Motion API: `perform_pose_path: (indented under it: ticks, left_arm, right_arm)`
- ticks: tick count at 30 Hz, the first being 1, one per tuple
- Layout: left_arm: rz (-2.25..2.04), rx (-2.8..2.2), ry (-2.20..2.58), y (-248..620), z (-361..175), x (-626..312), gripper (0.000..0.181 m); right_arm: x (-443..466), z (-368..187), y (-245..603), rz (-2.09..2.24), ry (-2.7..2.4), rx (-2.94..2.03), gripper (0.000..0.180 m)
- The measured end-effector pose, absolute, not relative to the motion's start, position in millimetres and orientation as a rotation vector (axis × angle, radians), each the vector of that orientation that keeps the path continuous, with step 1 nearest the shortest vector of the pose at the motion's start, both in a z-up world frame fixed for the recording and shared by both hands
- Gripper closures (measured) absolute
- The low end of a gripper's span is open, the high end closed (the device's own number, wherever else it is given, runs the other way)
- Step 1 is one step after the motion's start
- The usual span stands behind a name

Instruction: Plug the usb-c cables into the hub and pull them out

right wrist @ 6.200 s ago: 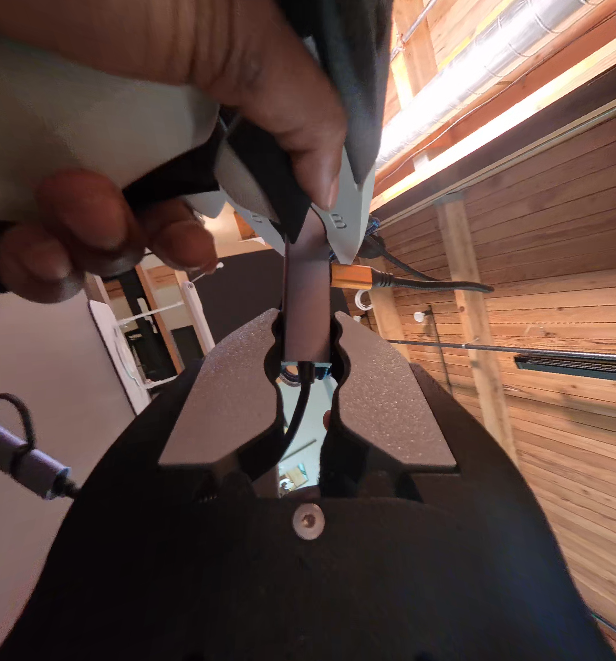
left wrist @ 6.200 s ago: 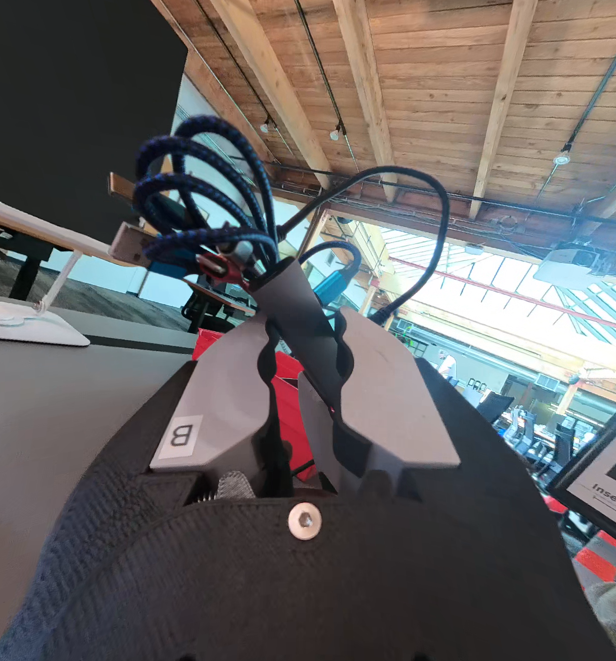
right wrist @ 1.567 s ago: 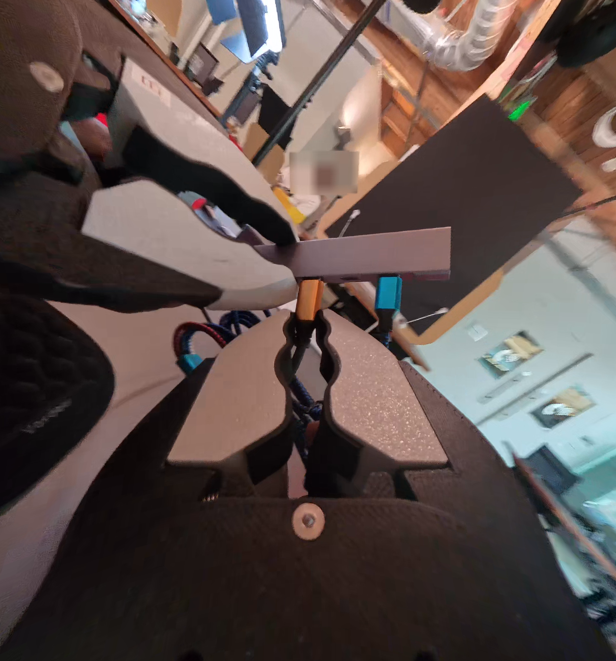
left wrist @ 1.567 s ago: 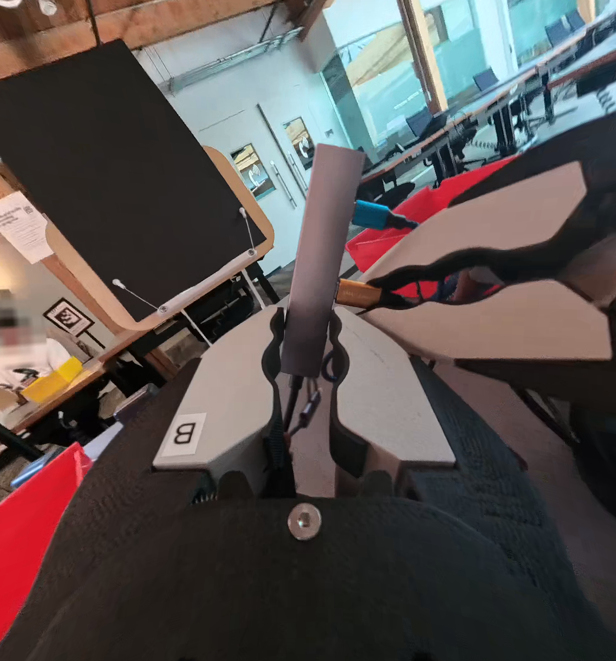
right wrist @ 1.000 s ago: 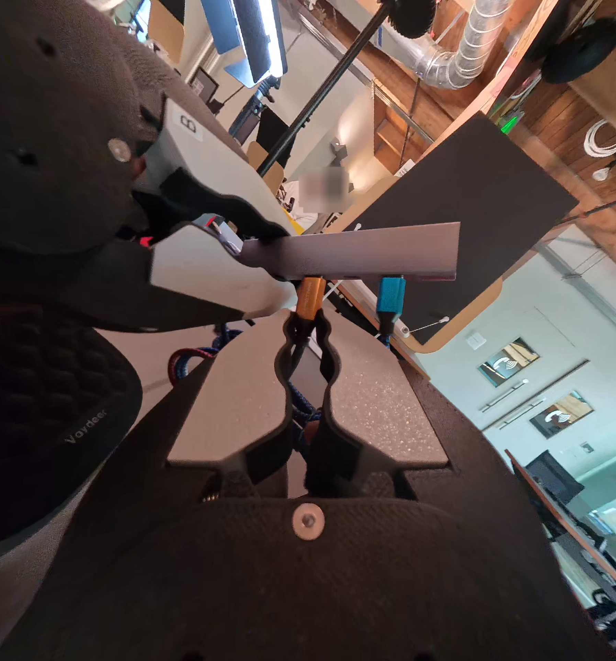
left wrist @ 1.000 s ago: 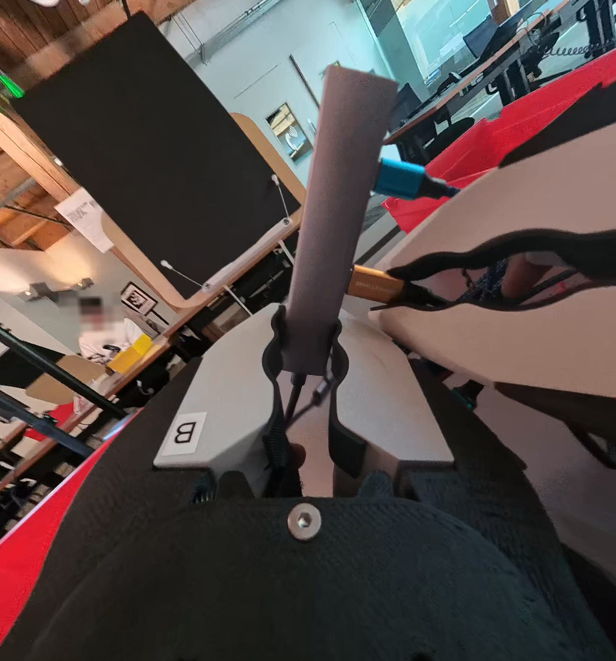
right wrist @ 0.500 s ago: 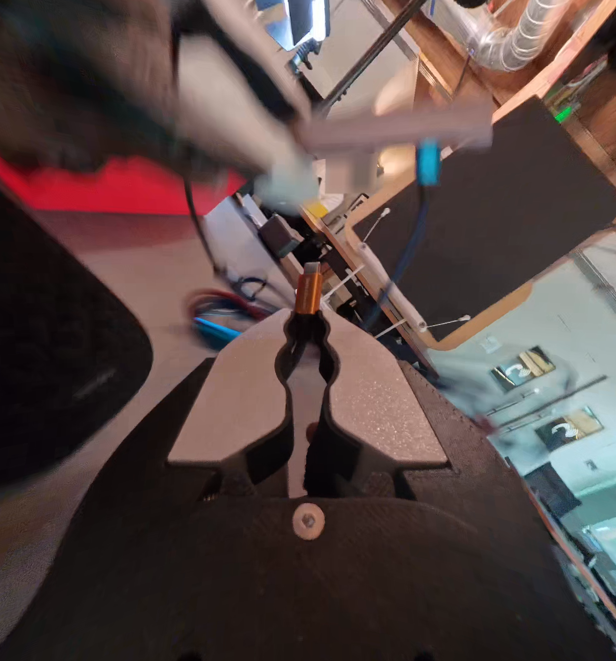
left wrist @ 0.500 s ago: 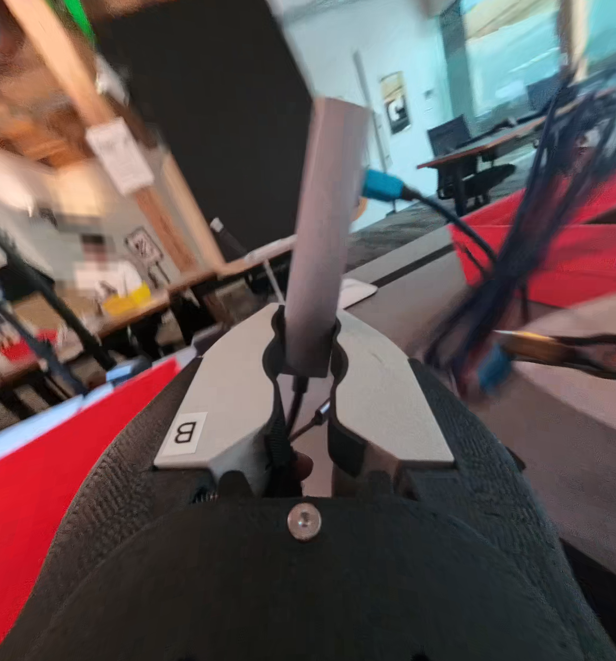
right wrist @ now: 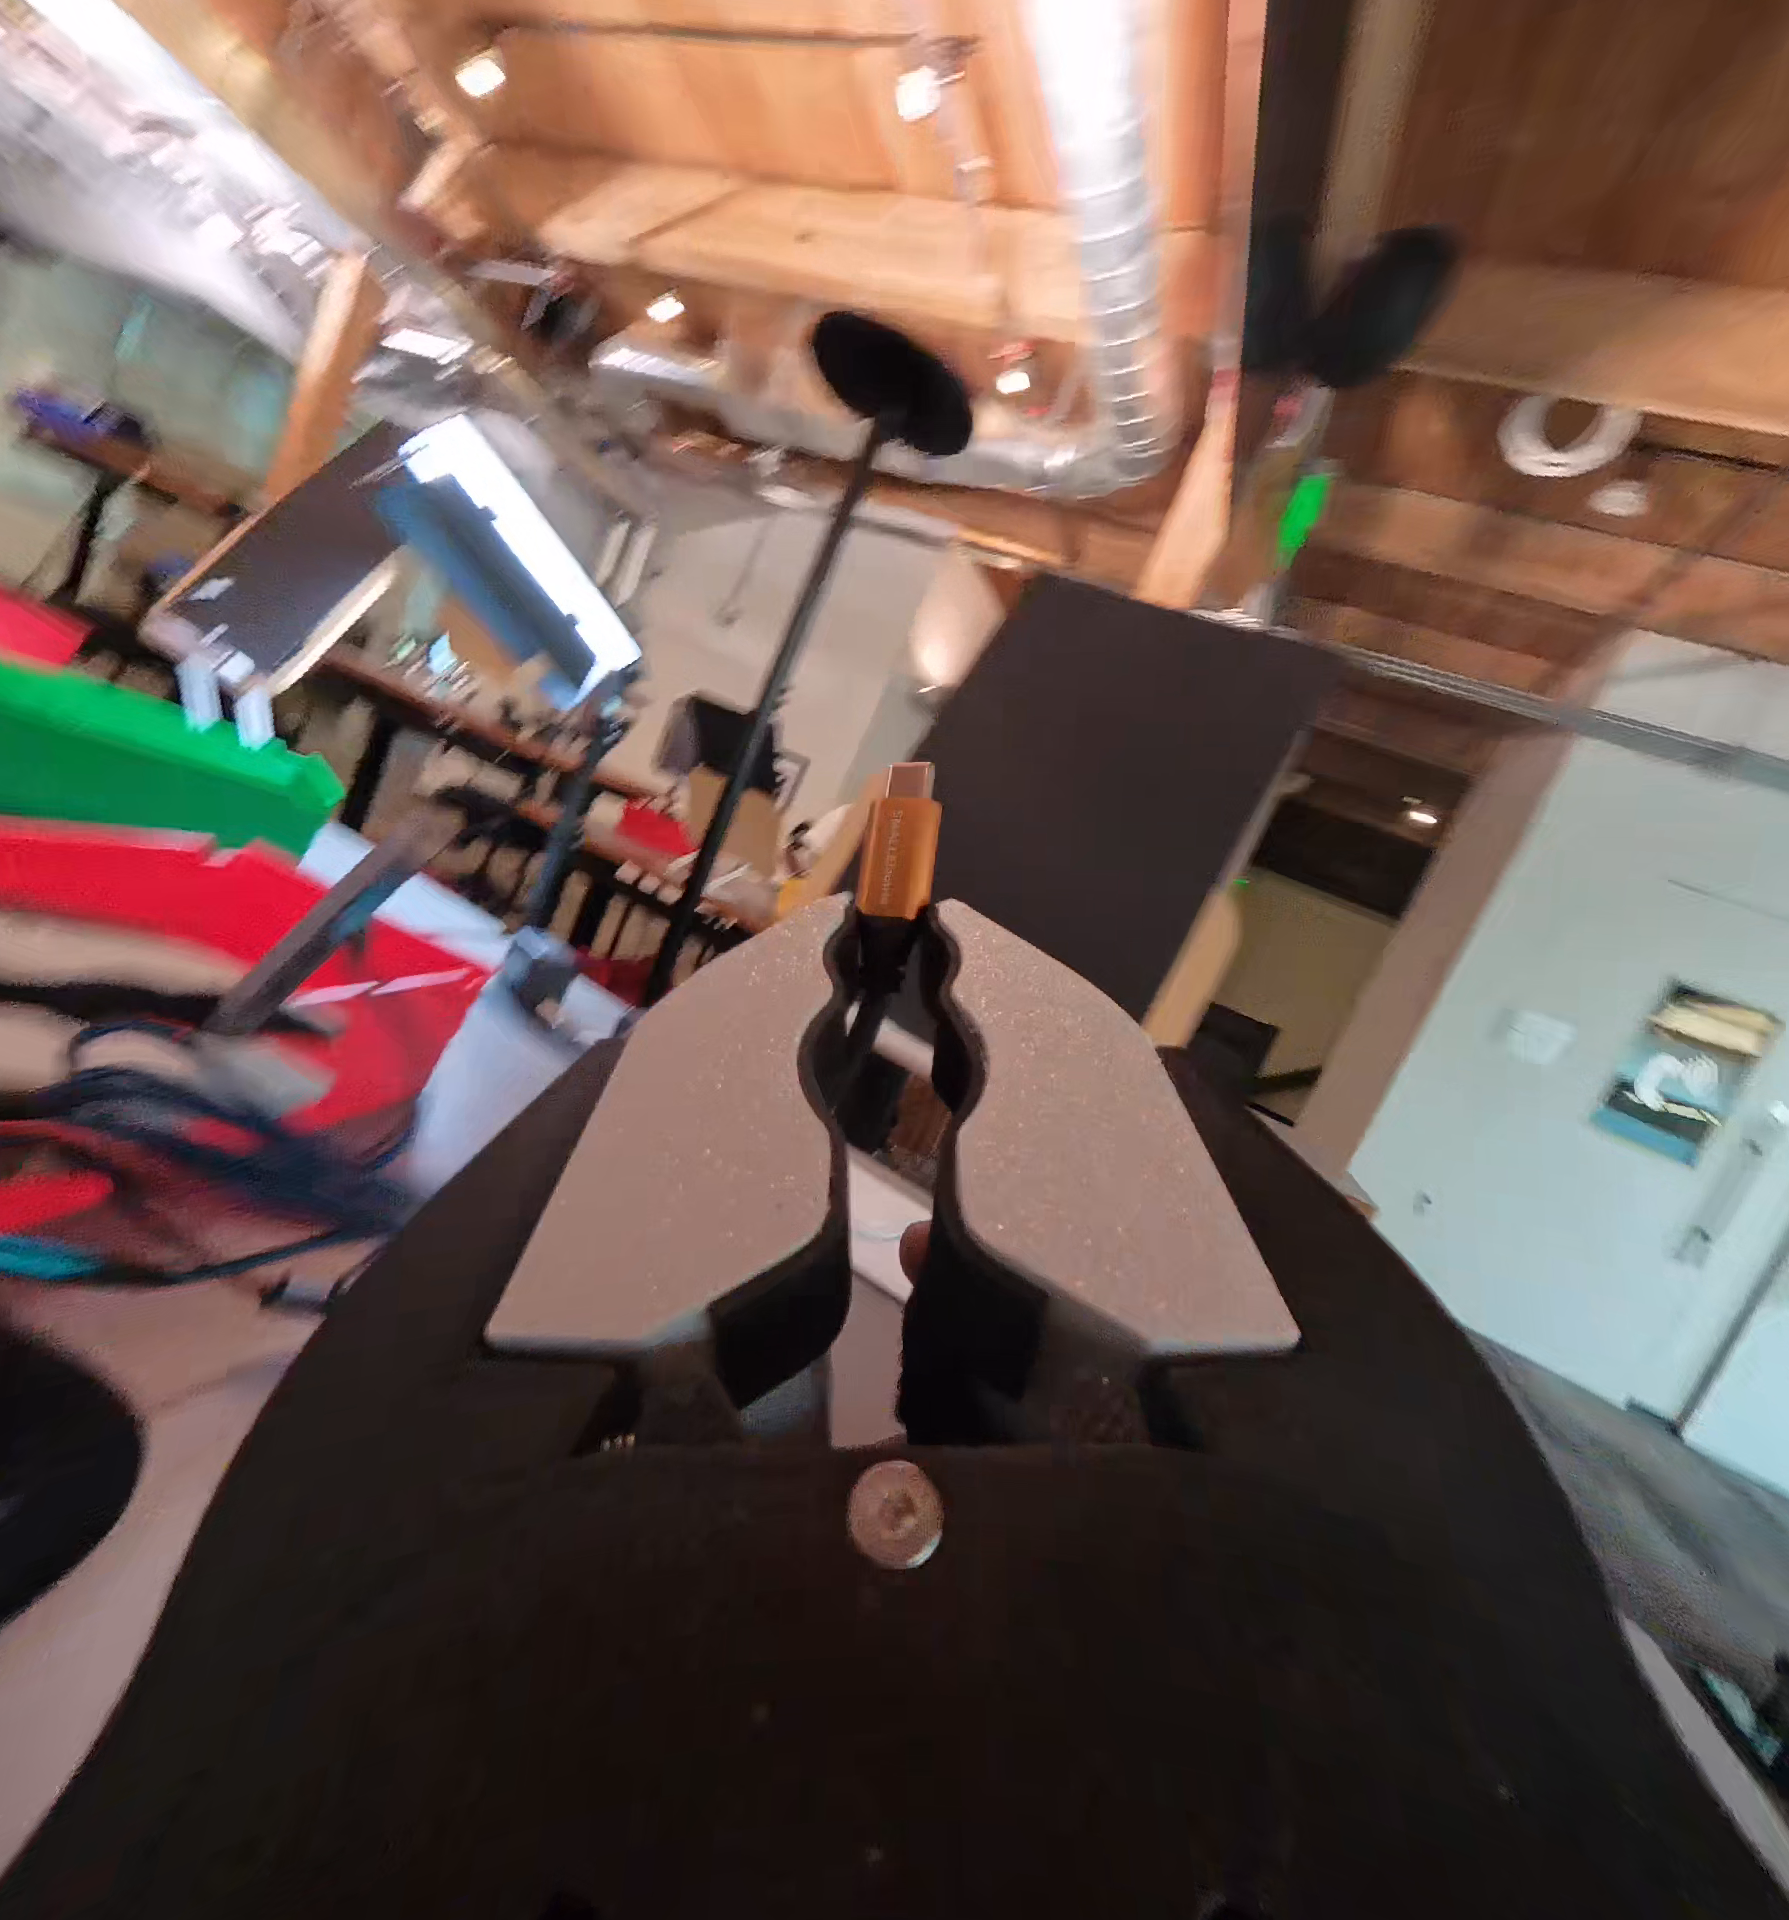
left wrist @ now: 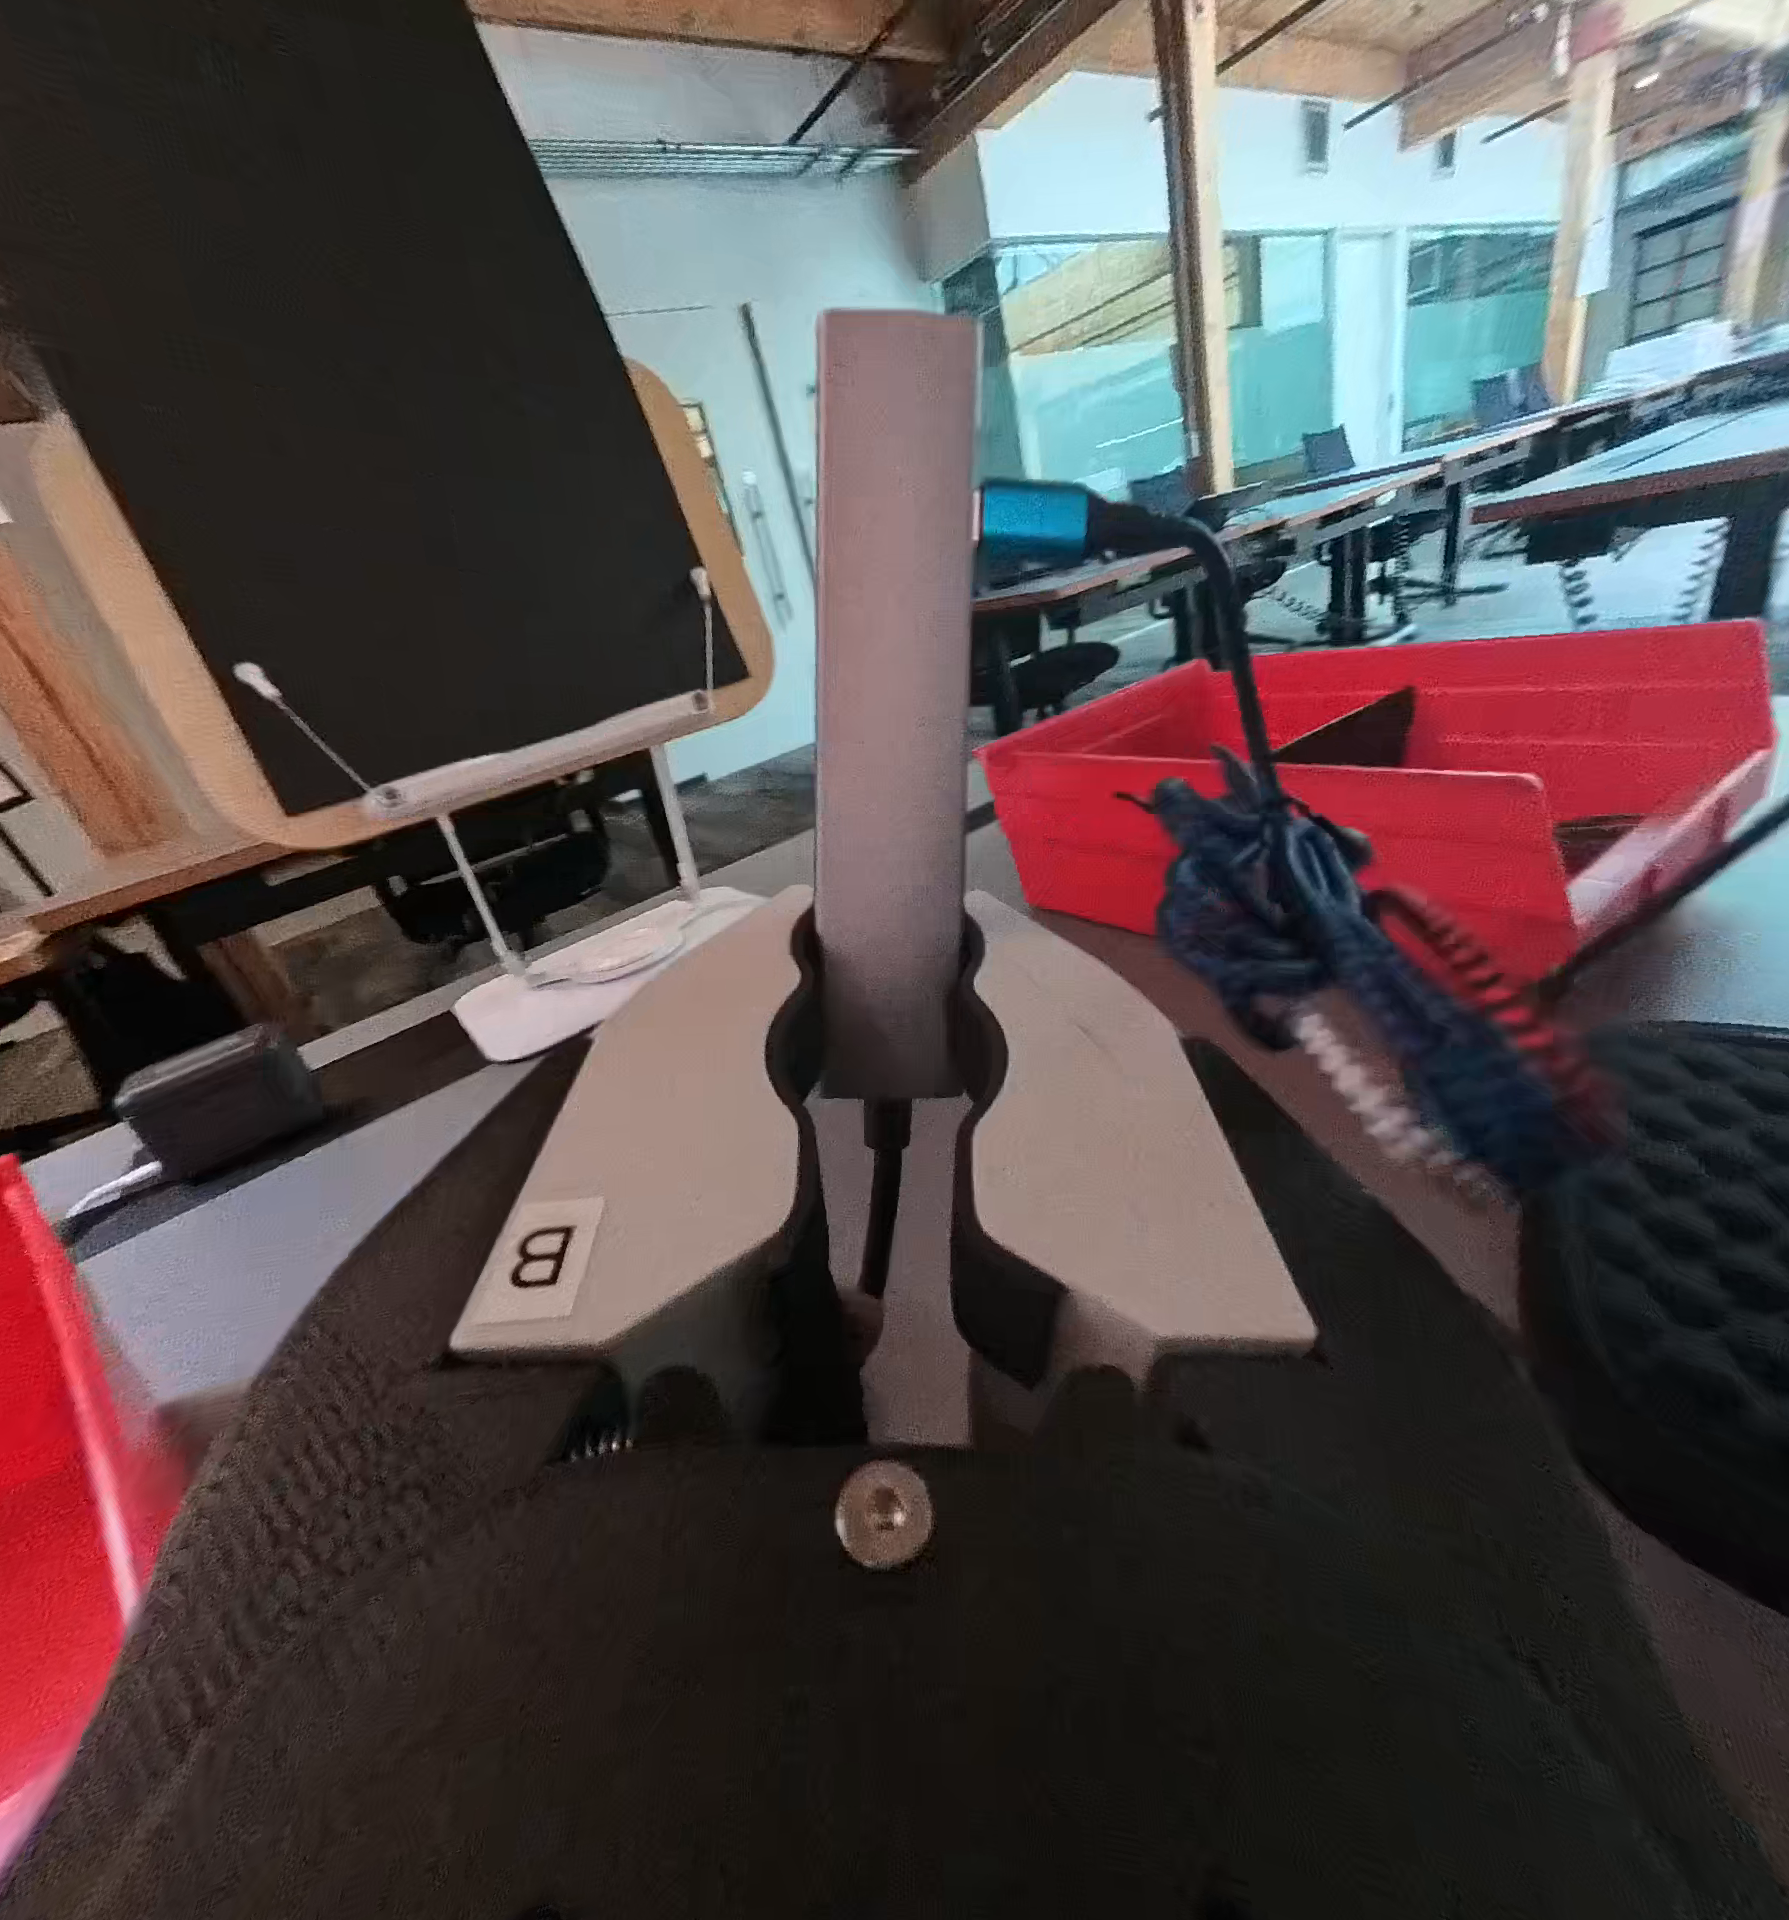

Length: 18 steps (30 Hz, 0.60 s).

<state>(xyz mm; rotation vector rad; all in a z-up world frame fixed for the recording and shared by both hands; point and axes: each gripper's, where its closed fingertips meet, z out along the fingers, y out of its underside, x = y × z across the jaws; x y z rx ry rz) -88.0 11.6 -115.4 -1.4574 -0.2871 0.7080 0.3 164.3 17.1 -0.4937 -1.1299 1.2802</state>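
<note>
Hub upright in left gripper; bin behind-right.

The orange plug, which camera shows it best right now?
The right wrist view. There the orange plug stands sharp and unobstructed, clamped at the tips of the right gripper with its metal end free in the air. The left wrist view does not show it at all.

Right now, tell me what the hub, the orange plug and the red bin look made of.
Hub: likely anodised aluminium; flat matte grey faces, crisp edges, soft even sheen.
Orange plug: looks like a metal shell with a satin orange finish and a bare silvery tip; coloured plastic is possible.
Red bin: probably moulded plastic; uniform saturated red, thin walls, slightly glossy.
</note>
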Motion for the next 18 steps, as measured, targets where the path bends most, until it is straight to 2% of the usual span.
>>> perform_pose_path:
  ticks: [7, 12, 18]
  left_arm:
    - [0.574, -1.376, -0.205, 28, -111, -70, 0.159]
    - [0.483, -1.373, -0.267, 26, -115, -77, 0.159]
    - [0.499, -1.35, -0.28, 23, -113, -81, 0.159]
  right_arm:
    - [55, 51, 295, 1.259, -0.614, -0.754, 0.169]
    - [67, 41, 330, 1.376, -0.425, -0.802, 0.169]
    - [52, 86, 330, 1.354, -0.484, -0.658, 0.169]
